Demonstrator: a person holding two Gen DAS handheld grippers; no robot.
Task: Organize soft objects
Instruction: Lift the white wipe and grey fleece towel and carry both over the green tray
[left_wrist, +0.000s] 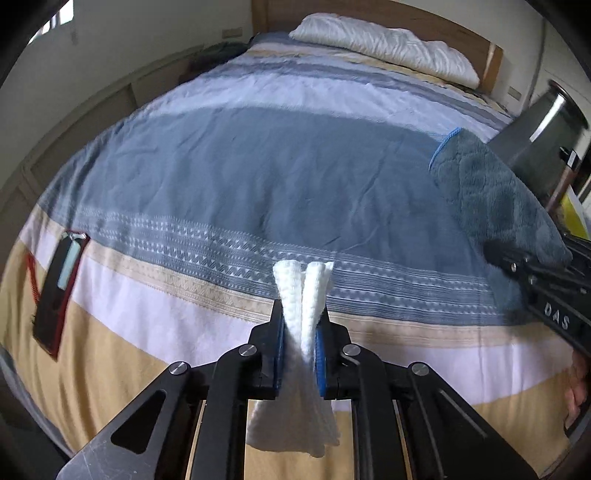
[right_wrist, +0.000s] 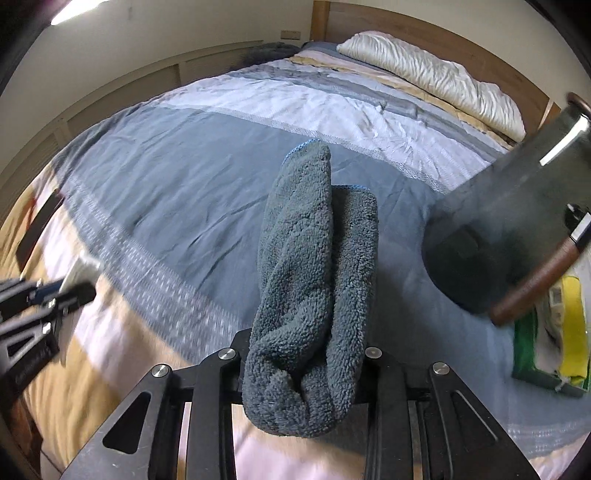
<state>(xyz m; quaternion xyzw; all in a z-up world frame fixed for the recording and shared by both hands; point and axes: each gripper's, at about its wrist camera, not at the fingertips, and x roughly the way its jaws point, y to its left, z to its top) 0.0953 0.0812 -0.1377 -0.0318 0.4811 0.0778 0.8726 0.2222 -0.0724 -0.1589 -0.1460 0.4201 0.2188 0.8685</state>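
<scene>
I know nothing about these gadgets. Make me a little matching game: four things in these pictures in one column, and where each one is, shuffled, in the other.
Things:
1. white cloth
2. grey towel
3. pillow
4. phone

Places:
A. flat on the bedspread
B. in the right tool
C. at the headboard
D. in the left tool

Pairs: 1-D, 2-B, 3-C, 4-A

A wide bed with a striped cover in blue-grey, white and tan bands (left_wrist: 236, 177) fills most of the room, and a long white crumpled pillow (left_wrist: 384, 44) lies at its far end against a brown wooden headboard (right_wrist: 436, 40). Behind the bed, on the left, stands a pale cream wall with low panelled cabinets (right_wrist: 122, 85). Bright daylight enters from a window in the upper left corner (left_wrist: 55, 18).
</scene>
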